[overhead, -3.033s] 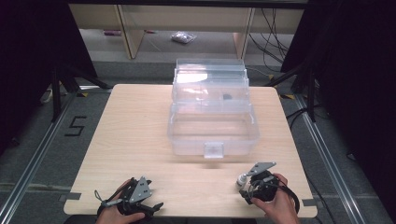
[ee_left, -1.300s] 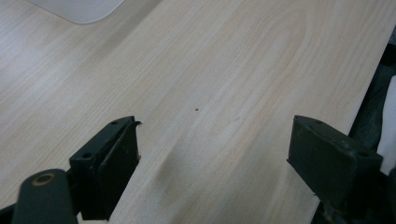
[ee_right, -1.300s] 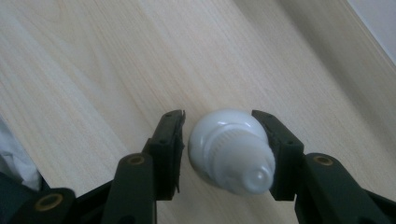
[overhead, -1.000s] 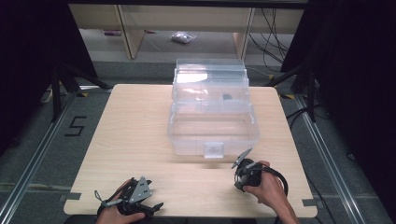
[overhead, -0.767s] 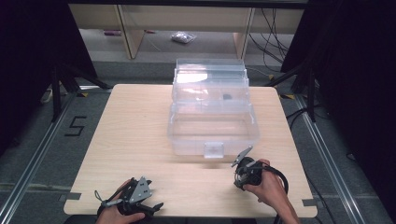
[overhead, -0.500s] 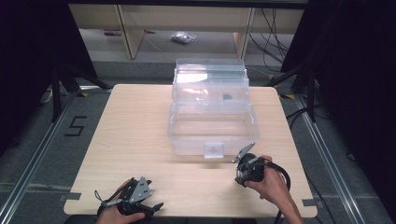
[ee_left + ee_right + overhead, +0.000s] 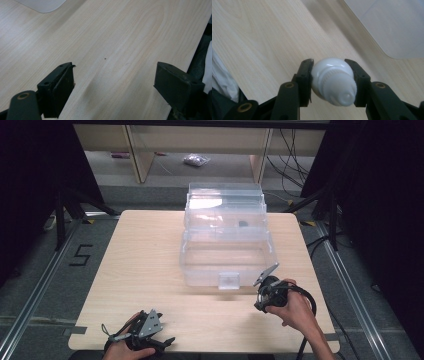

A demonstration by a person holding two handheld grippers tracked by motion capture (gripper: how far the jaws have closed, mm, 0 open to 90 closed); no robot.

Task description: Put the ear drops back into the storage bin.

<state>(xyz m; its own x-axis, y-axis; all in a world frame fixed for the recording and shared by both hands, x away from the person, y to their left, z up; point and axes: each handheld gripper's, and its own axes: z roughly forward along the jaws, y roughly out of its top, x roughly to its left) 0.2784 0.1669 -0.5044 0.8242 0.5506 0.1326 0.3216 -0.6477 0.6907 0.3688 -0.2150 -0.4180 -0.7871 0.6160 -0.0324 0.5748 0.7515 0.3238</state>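
A: Where two grippers are counted, how are they placed?
B: One left gripper is seen at the near-left edge of the table; its jaws are held wide w/ nothing btwn them, bare wood below. One right gripper is seen near the front right corner of the box, held above the table.

A: And what is carried?
B: One white bulb, w/ ribbed neck, is clamped btwn the two right jaws, rounded end pointing away from the camera, over the tabletop.

A: Other items?
B: One clear plastic box is set at table centre-rear; one latch tab is seen on its front wall. One small dark item inside can't be identified.
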